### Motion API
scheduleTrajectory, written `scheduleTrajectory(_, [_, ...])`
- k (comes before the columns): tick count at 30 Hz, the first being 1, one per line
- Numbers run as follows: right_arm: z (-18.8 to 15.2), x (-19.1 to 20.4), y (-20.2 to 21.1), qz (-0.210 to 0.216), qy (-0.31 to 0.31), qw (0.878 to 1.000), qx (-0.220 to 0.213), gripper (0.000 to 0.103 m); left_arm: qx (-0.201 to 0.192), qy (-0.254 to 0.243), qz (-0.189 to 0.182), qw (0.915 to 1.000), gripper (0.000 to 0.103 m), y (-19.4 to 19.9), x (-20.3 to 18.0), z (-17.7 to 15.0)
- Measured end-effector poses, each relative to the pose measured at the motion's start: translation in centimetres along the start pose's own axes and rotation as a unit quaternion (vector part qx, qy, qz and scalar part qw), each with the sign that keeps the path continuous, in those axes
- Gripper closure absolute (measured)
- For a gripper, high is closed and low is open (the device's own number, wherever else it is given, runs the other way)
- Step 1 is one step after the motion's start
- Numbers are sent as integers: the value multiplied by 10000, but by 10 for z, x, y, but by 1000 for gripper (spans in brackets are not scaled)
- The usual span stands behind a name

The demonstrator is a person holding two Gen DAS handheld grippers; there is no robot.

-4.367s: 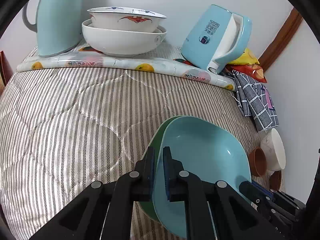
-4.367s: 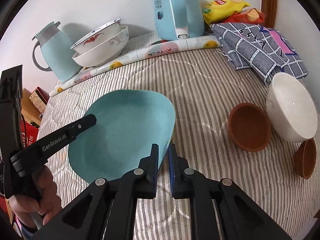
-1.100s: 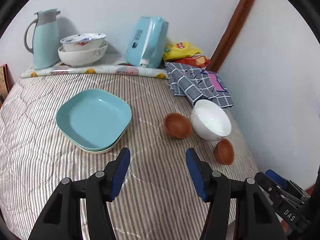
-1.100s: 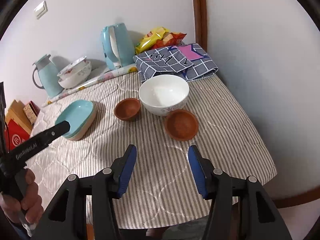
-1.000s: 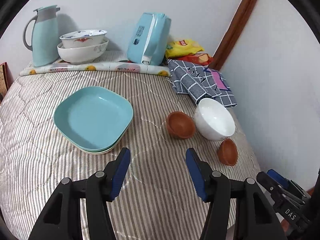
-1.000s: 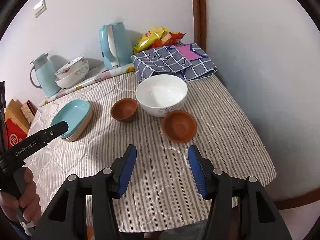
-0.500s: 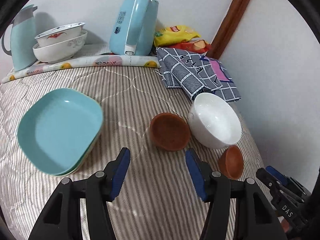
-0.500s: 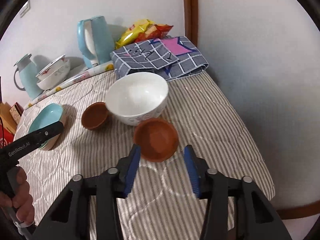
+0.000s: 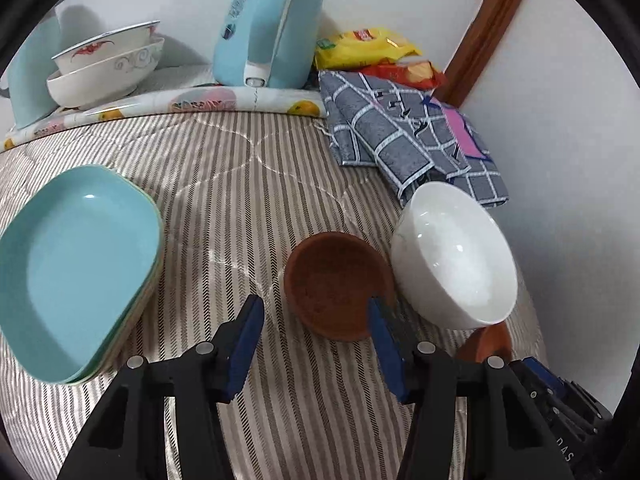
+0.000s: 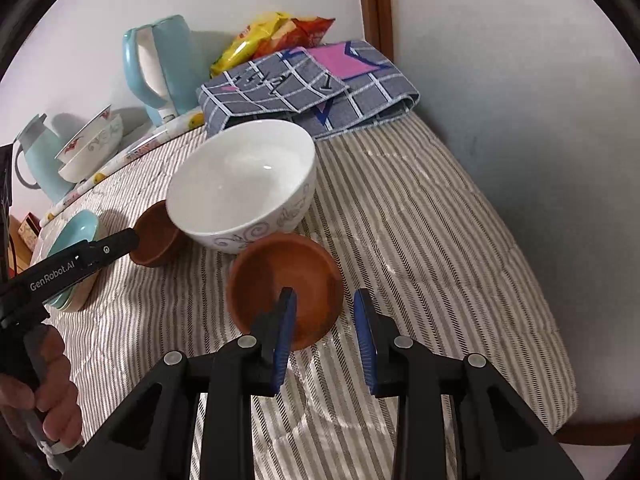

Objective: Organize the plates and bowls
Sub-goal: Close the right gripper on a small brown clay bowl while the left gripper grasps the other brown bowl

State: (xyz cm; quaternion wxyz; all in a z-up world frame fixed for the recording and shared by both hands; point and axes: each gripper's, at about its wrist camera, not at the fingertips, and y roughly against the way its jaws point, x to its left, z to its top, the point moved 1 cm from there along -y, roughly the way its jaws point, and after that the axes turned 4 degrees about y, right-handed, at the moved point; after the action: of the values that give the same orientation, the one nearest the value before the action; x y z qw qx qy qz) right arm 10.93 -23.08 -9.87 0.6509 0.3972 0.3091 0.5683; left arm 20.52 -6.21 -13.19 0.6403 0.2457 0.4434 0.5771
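Note:
A stack of teal plates (image 9: 76, 268) lies at the left of the striped table. A small brown bowl (image 9: 336, 284) sits beside a large white bowl (image 9: 452, 256). My left gripper (image 9: 316, 320) is open, its jaws either side of that brown bowl's near rim. In the right wrist view a second brown bowl (image 10: 284, 280) sits in front of the white bowl (image 10: 240, 184). My right gripper (image 10: 324, 312) is open with its left finger inside this bowl and its right finger outside the rim. The first brown bowl (image 10: 154, 236) and plates (image 10: 74, 236) lie to the left.
Two stacked patterned bowls (image 9: 108, 68), a teal kettle (image 9: 268, 28) and a teal flask (image 10: 36, 160) stand at the back wall. A folded checked cloth (image 9: 408, 136) and snack bags (image 9: 376, 52) lie at the back right. The table edge (image 10: 560, 360) drops off at right.
Both grippers, shut on a teal plate 4.4 s ago, are open and have moved forward and down to the two brown bowls. The right jaws have narrowed around its bowl's rim.

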Motion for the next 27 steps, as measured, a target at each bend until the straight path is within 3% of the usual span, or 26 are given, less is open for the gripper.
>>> scheduleTrajectory(5, [0,-4,-11,33,-98,9999,101,73,68,19,36,10000,53,-12,0,3])
scheduleTrajectory(12, [-1,-7,-24,169,-145,9995,207,76,224,99,66,9997,64,-30,9,4])
scheduleTrajectory(20, [-1,-6,-34,239,-221,9993,192,78,40,53,57,10000,72,-34,11,7])
scheduleTrajectory(27, [-1,-6,-34,266,-246,9993,133,84,13,8,56,10000,87,-36,13,8])
